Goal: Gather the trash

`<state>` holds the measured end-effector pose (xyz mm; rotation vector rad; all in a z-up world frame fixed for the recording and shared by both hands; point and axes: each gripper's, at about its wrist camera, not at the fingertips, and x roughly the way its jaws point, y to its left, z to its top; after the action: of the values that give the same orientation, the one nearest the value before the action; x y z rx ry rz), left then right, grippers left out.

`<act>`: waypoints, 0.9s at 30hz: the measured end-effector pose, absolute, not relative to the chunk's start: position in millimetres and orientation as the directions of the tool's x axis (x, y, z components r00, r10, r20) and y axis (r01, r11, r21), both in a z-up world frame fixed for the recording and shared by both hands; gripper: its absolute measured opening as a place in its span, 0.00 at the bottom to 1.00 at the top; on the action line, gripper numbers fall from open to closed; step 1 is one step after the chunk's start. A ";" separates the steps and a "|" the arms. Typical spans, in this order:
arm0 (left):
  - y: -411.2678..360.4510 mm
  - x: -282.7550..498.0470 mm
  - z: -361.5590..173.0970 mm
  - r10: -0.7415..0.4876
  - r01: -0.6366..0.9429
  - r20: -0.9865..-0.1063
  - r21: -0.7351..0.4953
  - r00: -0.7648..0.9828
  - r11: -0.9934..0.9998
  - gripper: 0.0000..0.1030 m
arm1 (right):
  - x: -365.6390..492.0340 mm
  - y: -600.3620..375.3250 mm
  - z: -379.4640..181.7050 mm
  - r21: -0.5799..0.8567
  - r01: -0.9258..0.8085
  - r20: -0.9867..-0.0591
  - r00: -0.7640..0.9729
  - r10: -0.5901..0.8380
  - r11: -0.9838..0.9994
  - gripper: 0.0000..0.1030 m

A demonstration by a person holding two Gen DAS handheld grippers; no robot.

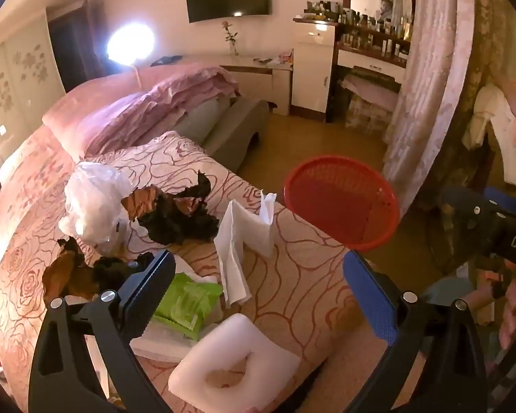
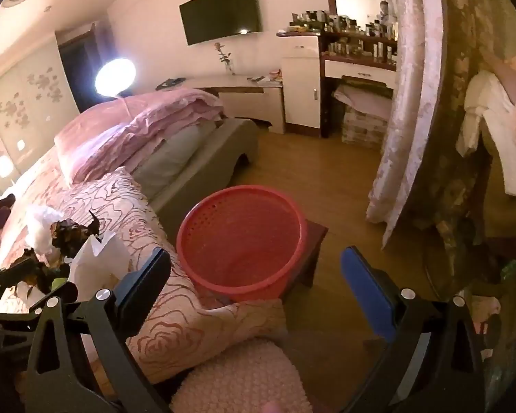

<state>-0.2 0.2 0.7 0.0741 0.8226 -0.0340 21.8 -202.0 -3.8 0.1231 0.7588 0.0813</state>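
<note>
Trash lies on the rose-patterned bedspread (image 1: 292,296): a crumpled clear plastic bag (image 1: 93,203), dark brown wrappers (image 1: 175,213), white tissue paper (image 1: 244,234), a green wet-wipe pack (image 1: 185,303) and a white foam piece (image 1: 234,364). Beside the bed stands a red mesh basket (image 1: 340,199) (image 2: 240,237), with nothing visible inside. My left gripper (image 1: 261,275) hovers open above the tissue and green pack, nothing between its fingers. My right gripper (image 2: 254,275) hangs open over the basket's near rim and holds nothing. The trash pile (image 2: 68,237) shows at the left of the right wrist view.
The basket rests on a low dark stool (image 2: 313,247) on the wooden floor (image 2: 326,179). Folded pink quilts (image 1: 148,110) lie farther up the bed. A curtain (image 2: 412,103) hangs to the right; a dresser with bottles (image 1: 361,27) stands at the far wall. A pink knit cushion (image 2: 244,378) lies below.
</note>
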 end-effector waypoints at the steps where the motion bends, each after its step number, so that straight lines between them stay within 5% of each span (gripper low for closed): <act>1: 0.3 -0.9 1.8 0.000 0.059 -0.729 0.056 0.684 0.997 0.92 | 21.6 -202.1 -4.0 0.142 -0.032 -0.681 0.722 0.121 0.989 0.93; 27: 11.6 18.9 -2.0 -0.006 0.059 -0.756 0.043 0.655 0.997 0.92 | 43.6 -212.6 -21.7 0.125 0.060 -0.734 0.677 0.052 0.990 0.94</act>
<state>18.9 11.6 -2.0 0.0658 0.8565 -0.0369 43.6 -212.6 -21.7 0.1432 0.8281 -0.0041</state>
